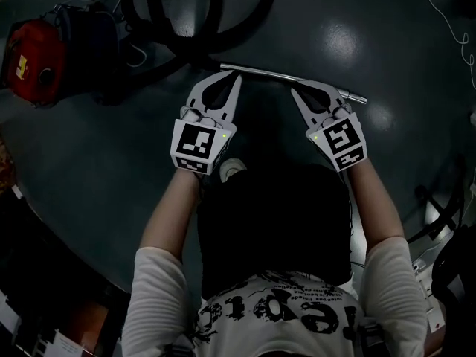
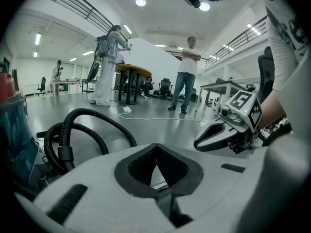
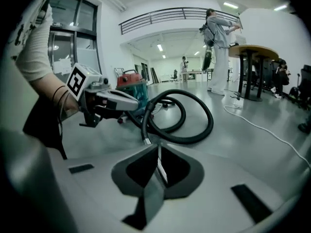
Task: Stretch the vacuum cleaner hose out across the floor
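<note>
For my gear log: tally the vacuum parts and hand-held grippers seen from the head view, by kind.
Vacuum cleaner body: 1
Black hose: 1
Metal tube: 1
Hand-held grippers: 2, left hand-held gripper and right hand-held gripper
Total: 5

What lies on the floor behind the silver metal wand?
A looped black hose, with a red vacuum cleaner to its left. Where hose meets cleaner cannot be made out.
</note>
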The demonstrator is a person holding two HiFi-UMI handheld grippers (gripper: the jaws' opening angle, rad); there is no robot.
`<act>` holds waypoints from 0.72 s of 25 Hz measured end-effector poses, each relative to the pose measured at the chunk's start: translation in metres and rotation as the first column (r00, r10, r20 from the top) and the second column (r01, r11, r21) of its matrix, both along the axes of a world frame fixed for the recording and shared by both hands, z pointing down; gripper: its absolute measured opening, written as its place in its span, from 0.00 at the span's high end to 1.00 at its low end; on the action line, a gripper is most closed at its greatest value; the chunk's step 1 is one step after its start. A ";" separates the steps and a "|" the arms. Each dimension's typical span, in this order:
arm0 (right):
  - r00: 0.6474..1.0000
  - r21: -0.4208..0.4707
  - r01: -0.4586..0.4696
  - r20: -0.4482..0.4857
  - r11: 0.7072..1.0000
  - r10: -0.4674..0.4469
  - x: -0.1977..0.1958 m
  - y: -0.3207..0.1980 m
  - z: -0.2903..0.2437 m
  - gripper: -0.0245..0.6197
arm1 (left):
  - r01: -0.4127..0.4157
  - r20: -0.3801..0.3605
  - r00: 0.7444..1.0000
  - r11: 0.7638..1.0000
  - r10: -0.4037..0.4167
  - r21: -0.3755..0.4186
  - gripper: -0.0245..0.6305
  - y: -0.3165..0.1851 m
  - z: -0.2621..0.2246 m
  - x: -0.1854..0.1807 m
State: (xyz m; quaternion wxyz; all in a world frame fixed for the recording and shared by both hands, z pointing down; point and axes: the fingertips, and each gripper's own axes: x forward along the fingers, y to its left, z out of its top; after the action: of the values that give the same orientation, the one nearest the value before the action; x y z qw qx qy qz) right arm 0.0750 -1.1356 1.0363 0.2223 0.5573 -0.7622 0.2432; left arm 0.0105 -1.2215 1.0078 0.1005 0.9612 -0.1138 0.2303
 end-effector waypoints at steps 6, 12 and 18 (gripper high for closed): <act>0.980 -0.140 0.151 -0.111 0.979 -0.167 0.006 0.003 0.106 0.79 | -0.036 0.056 0.998 0.999 0.034 0.034 0.96 0.003 0.085 0.000; 0.909 -0.342 0.293 -0.189 0.893 -0.370 0.002 0.014 0.189 0.63 | -0.064 0.106 0.992 0.998 0.065 -0.012 0.96 0.017 0.132 0.001; 0.823 -0.511 0.370 -0.206 0.776 -0.529 0.004 0.020 0.249 0.64 | -0.087 0.143 0.986 0.996 0.089 -0.019 0.96 0.020 0.160 0.008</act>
State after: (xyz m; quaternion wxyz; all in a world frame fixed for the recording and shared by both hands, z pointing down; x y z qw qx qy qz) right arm 0.0787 -1.1155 1.2851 0.5244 0.3219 -0.7470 0.2517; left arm 0.0187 -1.2020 1.1676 0.0880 0.9455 -0.0768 0.3039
